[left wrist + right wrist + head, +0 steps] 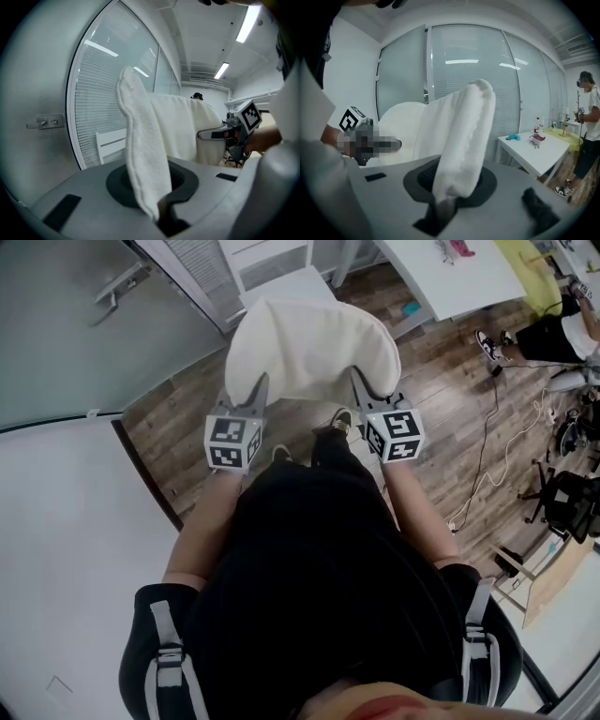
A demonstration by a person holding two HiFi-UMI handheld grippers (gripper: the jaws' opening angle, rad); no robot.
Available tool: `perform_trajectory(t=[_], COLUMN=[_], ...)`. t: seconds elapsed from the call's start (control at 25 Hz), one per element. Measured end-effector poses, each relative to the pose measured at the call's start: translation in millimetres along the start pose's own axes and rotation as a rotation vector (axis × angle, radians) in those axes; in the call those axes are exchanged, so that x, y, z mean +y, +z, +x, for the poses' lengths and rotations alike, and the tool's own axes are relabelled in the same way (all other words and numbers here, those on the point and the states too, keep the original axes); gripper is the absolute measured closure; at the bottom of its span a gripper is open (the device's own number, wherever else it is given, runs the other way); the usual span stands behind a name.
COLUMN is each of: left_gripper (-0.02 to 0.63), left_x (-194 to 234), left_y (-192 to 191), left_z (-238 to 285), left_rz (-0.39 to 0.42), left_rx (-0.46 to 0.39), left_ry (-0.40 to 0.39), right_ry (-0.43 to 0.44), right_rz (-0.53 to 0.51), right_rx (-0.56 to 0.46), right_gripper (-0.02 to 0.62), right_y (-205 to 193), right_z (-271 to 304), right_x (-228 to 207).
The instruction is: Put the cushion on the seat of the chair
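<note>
Left claw (255, 395) and right claw (362, 388) each pinch a near corner of the white cushion (309, 348), held in the air before the chair (281, 282) at 12 o'clock; next it likely needs lowering flat onto its seat.

A wood-plank floor (441, 381) is seen in the head view, with a white table (459, 273) set at its far right edge. The room is closed off by glass partitions (464, 84) backed with white slatted blinds, and it is lit by long strip lights (247, 21) that are fixed in the white ceiling.
</note>
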State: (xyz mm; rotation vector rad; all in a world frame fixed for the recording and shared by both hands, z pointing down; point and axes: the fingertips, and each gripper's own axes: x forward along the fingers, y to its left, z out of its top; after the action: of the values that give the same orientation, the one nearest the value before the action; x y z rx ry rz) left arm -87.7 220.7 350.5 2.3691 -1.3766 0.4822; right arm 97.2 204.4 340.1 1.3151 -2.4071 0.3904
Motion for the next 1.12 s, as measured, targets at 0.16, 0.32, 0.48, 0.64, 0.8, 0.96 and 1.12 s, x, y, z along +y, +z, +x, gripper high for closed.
perform_trajectory(t=[0.16, 0.32, 0.48, 0.64, 0.8, 0.96, 1.12], left_gripper=[0.552, 0.552, 0.552, 0.552, 0.552, 0.552, 0.552], left_x=[-10, -19, -30, -40, -50, -54, -60], left_y=[18, 30, 42, 56, 66, 72, 78], left_z=[30, 60, 90, 114, 136, 156, 168], left_rz=[0.007, -0.009, -0.018, -0.027, -0.035, -0.043, -0.048], left_rx=[0.004, 0.007, 0.012, 0.015, 0.018, 0.025, 0.03], left_ry=[0.025, 0.049, 0.069, 0.095, 0.122, 0.153, 0.179], right_ry=[0.031, 0.056, 0.078, 0.106, 0.134, 0.162, 0.185], right_rz=[0.007, -0.008, -0.01, -0.016, -0.021, -0.023, -0.02], right_rx=[0.001, 0.005, 0.01, 0.01, 0.011, 0.014, 0.015], right_gripper=[0.531, 0.531, 0.531, 0.531, 0.531, 0.531, 0.531], right_y=[7, 13, 17, 24, 28, 29, 30], right_z=[12, 25, 34, 42, 51, 60, 68], right_x=[-38, -73, -108, -140, -167, -188, -205])
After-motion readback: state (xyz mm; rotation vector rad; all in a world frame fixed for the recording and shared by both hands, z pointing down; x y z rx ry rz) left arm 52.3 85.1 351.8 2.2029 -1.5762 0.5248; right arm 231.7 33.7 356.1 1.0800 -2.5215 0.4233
